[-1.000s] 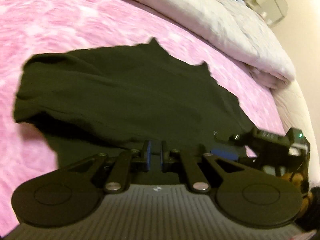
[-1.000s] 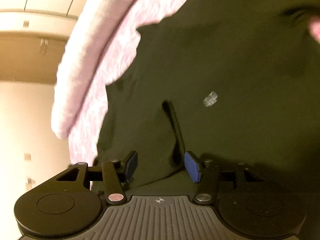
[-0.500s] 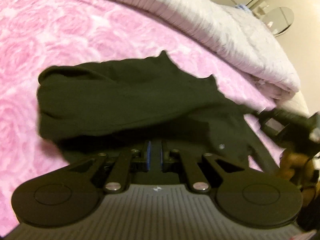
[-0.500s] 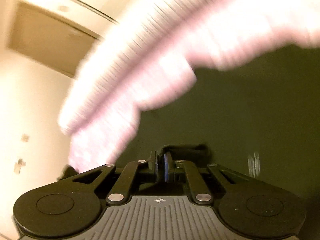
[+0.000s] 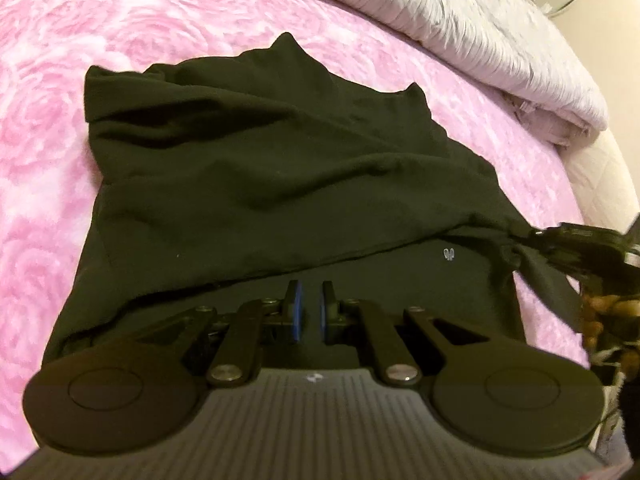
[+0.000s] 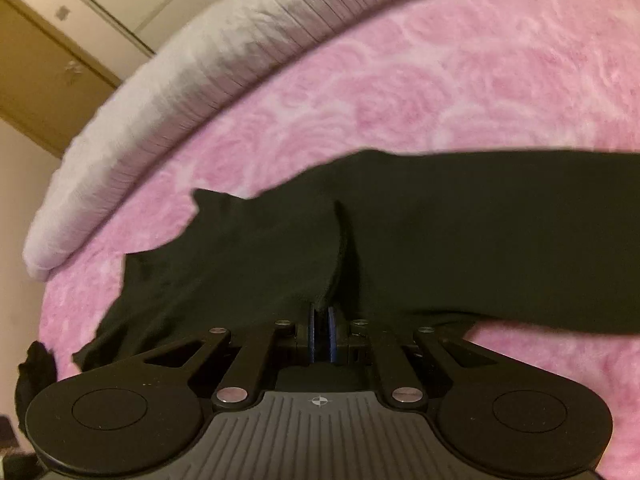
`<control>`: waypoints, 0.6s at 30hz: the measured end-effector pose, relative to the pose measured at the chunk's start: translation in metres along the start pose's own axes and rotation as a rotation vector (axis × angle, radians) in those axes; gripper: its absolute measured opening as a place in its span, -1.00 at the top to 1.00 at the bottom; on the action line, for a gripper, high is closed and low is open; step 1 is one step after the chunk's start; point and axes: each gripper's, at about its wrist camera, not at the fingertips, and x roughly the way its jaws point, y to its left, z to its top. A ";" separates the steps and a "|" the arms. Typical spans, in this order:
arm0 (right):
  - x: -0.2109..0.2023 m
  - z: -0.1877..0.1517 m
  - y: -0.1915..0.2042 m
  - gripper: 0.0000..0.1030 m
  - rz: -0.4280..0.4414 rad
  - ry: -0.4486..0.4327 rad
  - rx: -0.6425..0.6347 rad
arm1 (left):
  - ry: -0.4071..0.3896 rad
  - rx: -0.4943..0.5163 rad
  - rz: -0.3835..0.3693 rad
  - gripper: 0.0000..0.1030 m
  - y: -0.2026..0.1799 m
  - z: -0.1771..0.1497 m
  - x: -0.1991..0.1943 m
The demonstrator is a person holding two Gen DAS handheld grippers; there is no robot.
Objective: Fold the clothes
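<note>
On my left wrist feed the black garment [image 5: 280, 168] lies on the pink rose-patterned bedspread [image 5: 60, 80], its upper layer doubled over toward me in loose wrinkles, and my left gripper [image 5: 310, 312] has its blue pads drawn to a narrow gap, though I cannot tell whether any cloth sits between them. My right gripper [image 6: 321, 334] is clamped on a bunched fold of the garment, which stretches away taut from its fingers, and in the left view that same tool pinches the garment's right corner beside a rolled white quilt [image 5: 480, 28] along the bed's far edge.
</note>
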 end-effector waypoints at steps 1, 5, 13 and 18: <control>-0.001 0.000 0.000 0.87 0.005 0.000 0.003 | 0.002 0.007 0.009 0.92 -0.001 0.002 0.001; 0.000 -0.005 -0.012 0.87 -0.017 0.058 0.032 | -0.002 0.006 0.034 0.92 0.001 0.015 -0.004; 0.008 -0.013 -0.022 0.86 -0.141 0.183 0.027 | -0.017 -0.001 0.085 0.85 0.008 0.042 -0.019; -0.002 -0.019 0.011 0.85 -0.134 0.135 -0.020 | -0.069 -0.022 0.142 0.67 0.033 0.061 -0.048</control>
